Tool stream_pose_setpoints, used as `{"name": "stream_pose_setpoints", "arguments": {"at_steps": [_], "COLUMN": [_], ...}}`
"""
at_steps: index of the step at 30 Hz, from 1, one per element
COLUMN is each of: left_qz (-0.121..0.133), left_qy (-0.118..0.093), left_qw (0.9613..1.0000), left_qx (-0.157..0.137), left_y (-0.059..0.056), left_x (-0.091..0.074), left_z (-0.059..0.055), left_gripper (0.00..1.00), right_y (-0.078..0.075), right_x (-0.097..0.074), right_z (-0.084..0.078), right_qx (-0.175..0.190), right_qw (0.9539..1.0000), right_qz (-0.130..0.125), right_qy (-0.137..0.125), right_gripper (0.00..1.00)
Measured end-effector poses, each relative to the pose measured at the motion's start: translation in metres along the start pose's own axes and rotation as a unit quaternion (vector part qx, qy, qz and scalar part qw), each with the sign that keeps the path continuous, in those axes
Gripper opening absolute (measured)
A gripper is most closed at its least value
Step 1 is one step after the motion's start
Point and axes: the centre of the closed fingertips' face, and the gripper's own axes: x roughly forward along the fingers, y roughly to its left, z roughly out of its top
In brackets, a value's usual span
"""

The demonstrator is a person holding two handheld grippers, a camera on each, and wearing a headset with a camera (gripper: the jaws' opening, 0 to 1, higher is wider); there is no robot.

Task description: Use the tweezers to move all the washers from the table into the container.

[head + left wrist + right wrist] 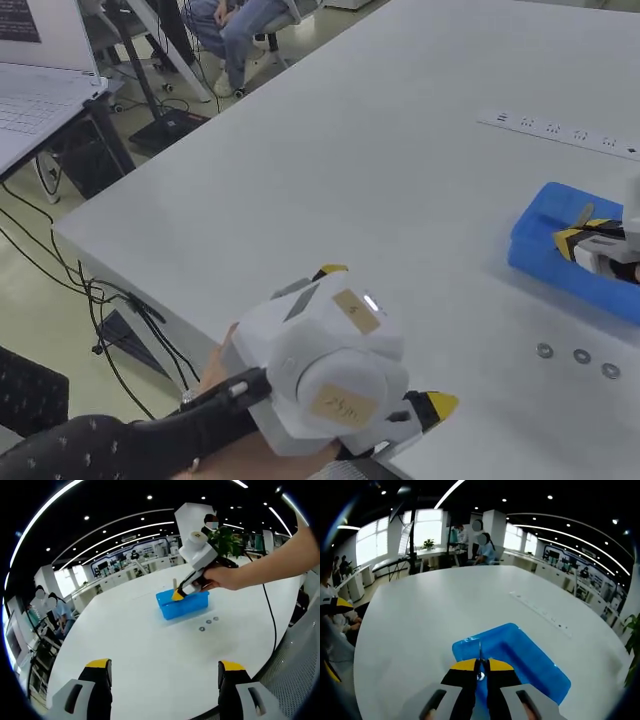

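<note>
Three small metal washers point(581, 356) lie in a row on the white table point(400, 180), just in front of the blue container point(560, 262). My right gripper point(480, 666) is shut on thin tweezers point(480, 652), whose tips point down over the blue container point(525, 660). I cannot tell whether the tips hold a washer. In the left gripper view, a hand holds the right gripper point(177, 595) over the container point(182, 605), with the washers point(208, 622) nearer to me. My left gripper point(162, 672) stands open and empty above the near table edge, well left of the washers.
A white power strip point(560, 133) lies on the table beyond the container. A laptop point(35, 95) sits on a side desk at the far left, with cables on the floor below. A seated person point(235, 30) is at the back.
</note>
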Motion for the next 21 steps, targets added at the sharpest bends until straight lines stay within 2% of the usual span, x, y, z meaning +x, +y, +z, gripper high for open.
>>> {"name": "stream_pose_setpoints", "arguments": {"at_steps": [3,6,10,15,18,21], "left_qz": [-0.001,0.000,0.001,0.001,0.000,-0.003], "left_qy": [-0.001,-0.001,0.000,-0.001,0.000,0.003], "left_qw": [1.0000,1.0000,1.0000,1.0000,1.0000,1.0000], "left_qx": [0.000,0.000,0.000,0.001,0.001,0.005], "left_y": [0.000,0.000,0.000,0.000,-0.001,-0.002], "left_x": [0.000,0.000,0.000,-0.001,0.000,0.000], "left_z": [0.000,0.000,0.000,0.000,0.000,-0.001], "left_gripper": [0.89,0.89,0.89,0.89,0.89,0.90], "right_y": [-0.001,-0.005,-0.006,0.004,0.013,0.018], "right_x": [-0.002,-0.010,-0.023,-0.048,-0.060,-0.065], "right_z": [0.000,0.004,0.016,0.025,0.027,0.027], "right_qx": [0.000,0.025,0.056,0.083,0.074,0.077], "right_qw": [1.0000,0.9995,0.9975,0.9935,0.9939,0.9934], "right_qz": [-0.005,-0.011,-0.005,0.007,0.008,0.017], "right_qy": [-0.001,-0.018,-0.044,-0.078,-0.081,-0.083], "right_gripper": [0.03,0.03,0.03,0.03,0.03,0.03]}}
